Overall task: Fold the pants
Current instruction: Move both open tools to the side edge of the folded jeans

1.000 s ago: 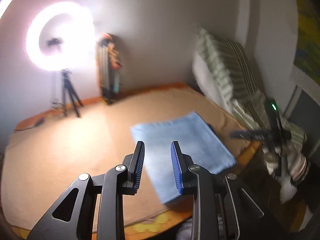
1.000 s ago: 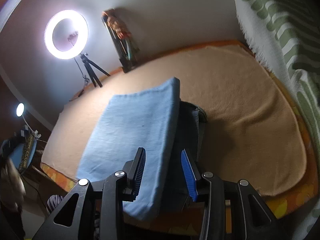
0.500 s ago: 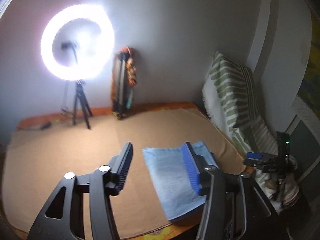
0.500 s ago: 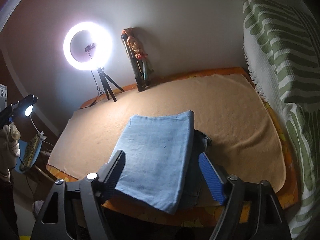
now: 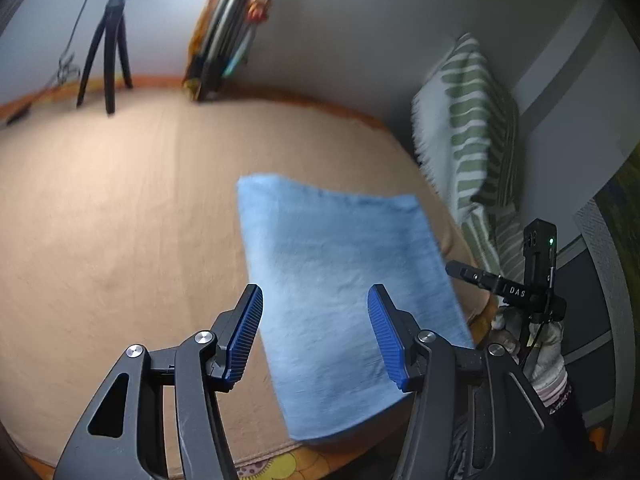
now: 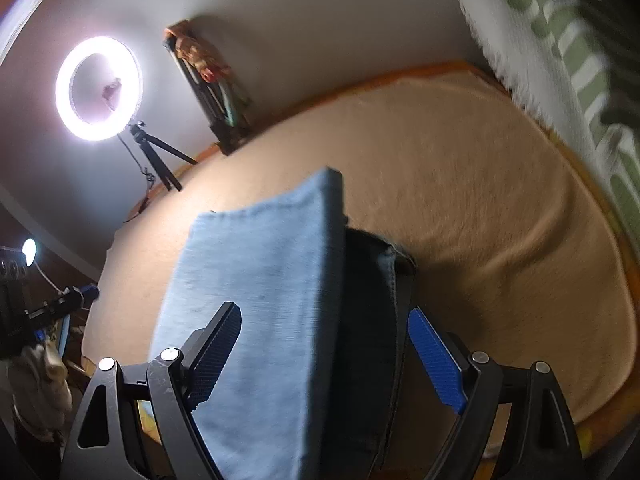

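Pants (image 5: 344, 296): light blue, folded into a flat rectangle, lying on the tan blanket (image 5: 120, 220) near its front edge, toward the right end. The left wrist view shows only the smooth blue top face. The right wrist view (image 6: 260, 304) adds more: a dark, shadowed side along the fold's right edge, with a strip of lighter denim and a seam showing there.

Left gripper (image 5: 316, 336): jaws parted, nothing between the pads; pants lie below and beyond the tips, no contact visible. Its right finger overlaps the cloth in the picture only.

Right gripper (image 6: 324, 364): jaws spread wide, straddling the near end of the pants as seen from above; pads are clear of the cloth. Cannot tell how high it sits over the fabric.

Each view catches the other tool: the right gripper shows at the far right (image 5: 520, 292) of the left view, with a green light on it and a gloved hand (image 5: 548, 352) beneath; the left gripper shows at the far left (image 6: 48, 304) of the right view.

Surroundings: ring light (image 6: 98, 88) whole only in the right view; in the left view mostly its tripod (image 5: 108, 48). Green-striped throw (image 5: 472, 120) at the blanket's right end. Both views are motion-blurred.
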A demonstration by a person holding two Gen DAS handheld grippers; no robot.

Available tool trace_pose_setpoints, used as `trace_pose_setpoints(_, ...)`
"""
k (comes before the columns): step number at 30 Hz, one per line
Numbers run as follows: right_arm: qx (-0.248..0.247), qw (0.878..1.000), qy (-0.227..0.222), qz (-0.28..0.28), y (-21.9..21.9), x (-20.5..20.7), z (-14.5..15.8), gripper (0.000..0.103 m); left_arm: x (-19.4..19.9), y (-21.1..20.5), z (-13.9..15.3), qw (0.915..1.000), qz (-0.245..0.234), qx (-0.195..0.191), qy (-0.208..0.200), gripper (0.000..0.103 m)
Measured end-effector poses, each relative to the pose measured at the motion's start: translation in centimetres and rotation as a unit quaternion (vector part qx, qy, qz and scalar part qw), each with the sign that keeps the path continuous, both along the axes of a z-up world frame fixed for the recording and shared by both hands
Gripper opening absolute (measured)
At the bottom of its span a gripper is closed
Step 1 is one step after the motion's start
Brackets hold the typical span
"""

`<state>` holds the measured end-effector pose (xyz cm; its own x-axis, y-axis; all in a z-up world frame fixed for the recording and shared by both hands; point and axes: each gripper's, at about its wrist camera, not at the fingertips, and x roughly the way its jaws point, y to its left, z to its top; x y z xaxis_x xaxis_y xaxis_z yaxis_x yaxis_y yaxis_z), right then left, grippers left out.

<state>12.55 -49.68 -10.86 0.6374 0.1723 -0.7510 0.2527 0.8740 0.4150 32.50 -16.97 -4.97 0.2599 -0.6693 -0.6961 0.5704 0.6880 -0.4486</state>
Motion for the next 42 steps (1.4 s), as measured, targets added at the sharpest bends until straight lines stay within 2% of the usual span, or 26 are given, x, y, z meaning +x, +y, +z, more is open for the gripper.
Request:
trace_pose_setpoints(5, 0.001, 1.000, 0.020, 0.015, -0.2, 0.7, -2.1, 0.091, 0.6, -0.6, -2.8, 0.9996, 0.001, -0.002, 0.027, 0.054)
trace_pose_setpoints(12, 0.022, 0.999, 0.024, 0.016, -0.7, 1.0, -3.9, 0.091, 1.4, -1.6, -4.8, 0.9991, -0.008, -0.012, 0.040, 0.054)
trace_pose_setpoints(17, 0.003, 0.998, 0.042, 0.038, 0.1, 1.7, -4.2, 0.091, 2.2, -2.3, -6.5, 0.9977, -0.001, -0.014, 0.067, 0.054)
trace_pose_setpoints(23, 0.006, 0.999, 0.025, 0.040, 0.1, 1.6, -4.8, 0.094, 2.7, -2.5, -7.7, 0.9960, 0.004, -0.019, 0.087, 0.054)
trace_pose_setpoints(27, 0.003, 0.999, 0.003, 0.046, 0.1, 1.4, -4.9, 0.094, 2.5, -2.8, -7.6, 0.9969, 0.005, -0.019, 0.076, 0.054)
trace_pose_setpoints(30, 0.009, 0.999, -0.006, 0.052, 0.0, 1.6, -4.9, 0.086, 2.5, -3.1, -7.6, 0.9972, 0.004, -0.020, 0.072, 0.055)
trace_pose_setpoints(31, 0.017, 0.998, -0.011, 0.052, -0.1, 1.7, -4.9, 0.077, 2.5, -3.3, -7.6, 0.9974, 0.003, -0.019, 0.070, 0.055)
trace_pose_setpoints(32, 0.030, 0.998, -0.015, 0.056, -0.1, 1.8, -5.0, 0.073, 2.5, -3.4, -7.6, 0.9976, 0.002, -0.018, 0.066, 0.055)
trace_pose_setpoints(34, 0.039, 0.998, -0.023, 0.053, 0.1, 2.0, -5.1, 0.071, 2.6, -3.6, -7.6, 0.9978, 0.003, -0.020, 0.064, 0.055)
trace_pose_setpoints(37, 0.028, 0.998, -0.036, 0.048, 1.0, 2.4, -5.3, 0.067, 2.7, -4.1, -7.6, 0.9980, 0.002, -0.020, 0.059, 0.055)
trace_pose_setpoints(40, 0.025, 0.998, -0.034, 0.050, 1.4, 2.8, -5.2, 0.054, 2.5, -4.6, -7.5, 0.9989, 0.002, -0.010, 0.046, 0.055)
trace_pose_setpoints(42, 0.032, 0.998, -0.032, 0.047, 1.3, 2.9, -5.1, 0.049, 2.3, -5.0, -7.4, 0.9995, 0.000, 0.000, 0.033, 0.050)
